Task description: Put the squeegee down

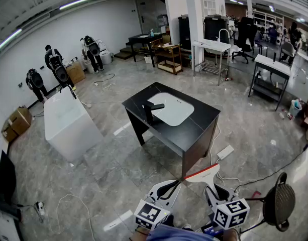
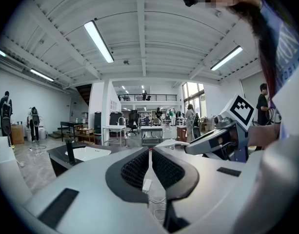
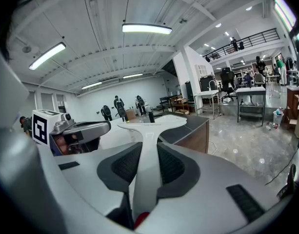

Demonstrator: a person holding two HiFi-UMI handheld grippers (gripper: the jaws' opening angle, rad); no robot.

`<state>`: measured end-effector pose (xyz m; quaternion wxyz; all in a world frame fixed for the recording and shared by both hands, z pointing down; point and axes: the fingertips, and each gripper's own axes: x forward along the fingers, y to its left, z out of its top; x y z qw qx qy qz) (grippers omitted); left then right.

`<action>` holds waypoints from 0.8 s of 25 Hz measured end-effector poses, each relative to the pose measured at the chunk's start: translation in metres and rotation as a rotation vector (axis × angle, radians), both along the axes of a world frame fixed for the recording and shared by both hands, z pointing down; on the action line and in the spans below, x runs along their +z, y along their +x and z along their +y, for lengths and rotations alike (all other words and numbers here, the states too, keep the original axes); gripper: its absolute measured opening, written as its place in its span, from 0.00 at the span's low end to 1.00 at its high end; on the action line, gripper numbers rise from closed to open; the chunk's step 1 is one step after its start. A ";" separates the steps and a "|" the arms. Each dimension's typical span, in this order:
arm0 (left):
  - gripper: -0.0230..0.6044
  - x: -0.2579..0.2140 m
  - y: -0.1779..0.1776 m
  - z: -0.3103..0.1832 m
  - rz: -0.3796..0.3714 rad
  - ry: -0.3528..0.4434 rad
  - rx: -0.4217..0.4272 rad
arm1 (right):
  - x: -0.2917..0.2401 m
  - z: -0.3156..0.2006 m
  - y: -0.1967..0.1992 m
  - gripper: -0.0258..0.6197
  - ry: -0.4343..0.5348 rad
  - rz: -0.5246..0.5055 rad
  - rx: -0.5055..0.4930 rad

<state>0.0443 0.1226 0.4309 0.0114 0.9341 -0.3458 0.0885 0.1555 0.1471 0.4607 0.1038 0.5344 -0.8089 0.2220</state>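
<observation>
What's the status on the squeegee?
Right hand-held gripper clamped on squeegee, not yet down. Left hand-held gripper shut, empty. Black table just ahead, faucet beside its basin.

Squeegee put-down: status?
Done: nothing yet. In hand: the right hand-held gripper is clamped on the handle of the squeegee, with its blade in the air by the near corner of the black table. The left hand-held gripper is shut and empty. Left: reach a surface, set it down, let go.

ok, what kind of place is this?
Probably a robotics lab or test hall: a freestanding sink counter on open floor, robot-like rigs on stands, metal workbenches behind.
</observation>
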 end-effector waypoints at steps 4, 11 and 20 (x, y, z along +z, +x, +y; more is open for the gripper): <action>0.06 0.001 0.001 0.003 -0.005 -0.009 0.001 | 0.000 0.000 0.002 0.20 0.001 -0.003 0.001; 0.06 0.002 -0.003 0.007 -0.015 0.000 -0.014 | 0.004 0.004 0.000 0.20 -0.001 -0.020 -0.004; 0.06 0.009 -0.006 0.017 -0.035 -0.043 -0.020 | 0.013 0.008 -0.004 0.20 -0.024 -0.039 -0.022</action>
